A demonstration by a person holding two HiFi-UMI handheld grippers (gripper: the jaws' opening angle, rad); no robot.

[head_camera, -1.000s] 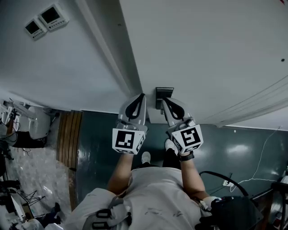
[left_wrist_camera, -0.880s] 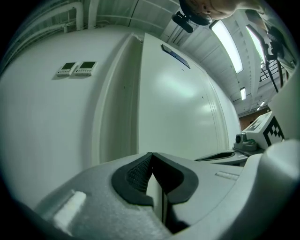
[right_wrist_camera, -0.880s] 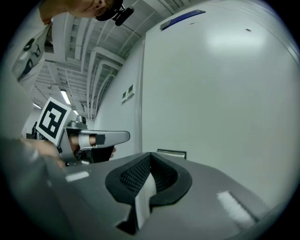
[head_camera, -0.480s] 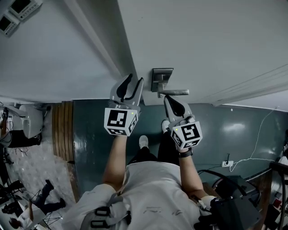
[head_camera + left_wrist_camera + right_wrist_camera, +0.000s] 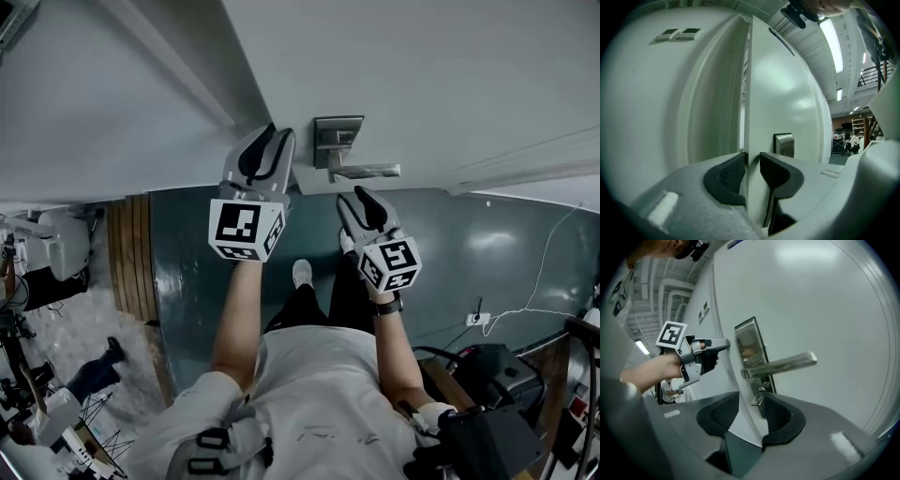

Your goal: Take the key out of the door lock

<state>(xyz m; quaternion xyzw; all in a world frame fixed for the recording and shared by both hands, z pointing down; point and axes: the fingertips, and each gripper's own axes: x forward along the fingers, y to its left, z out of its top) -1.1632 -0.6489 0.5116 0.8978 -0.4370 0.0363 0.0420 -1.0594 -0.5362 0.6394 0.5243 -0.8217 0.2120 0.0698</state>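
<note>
The white door carries a steel lock plate with a lever handle. In the right gripper view a small metal key sticks out of the cylinder under the handle. My right gripper is opening; the key lies between its jaws, close to the right pad, and is not pinched. From the head view this gripper sits just below the handle and hides the key. My left gripper is closing over the door's edge, with a pad against each side.
Two wall control panels hang left of the door frame. Below lie the dark floor, wooden boards, the person's shoes, a white cable and dark equipment at lower right.
The left gripper opened and now straddles the door edge. The right gripper backed away from the lock plate to below the handle, and its jaws have parted. The handle has come into view.
</note>
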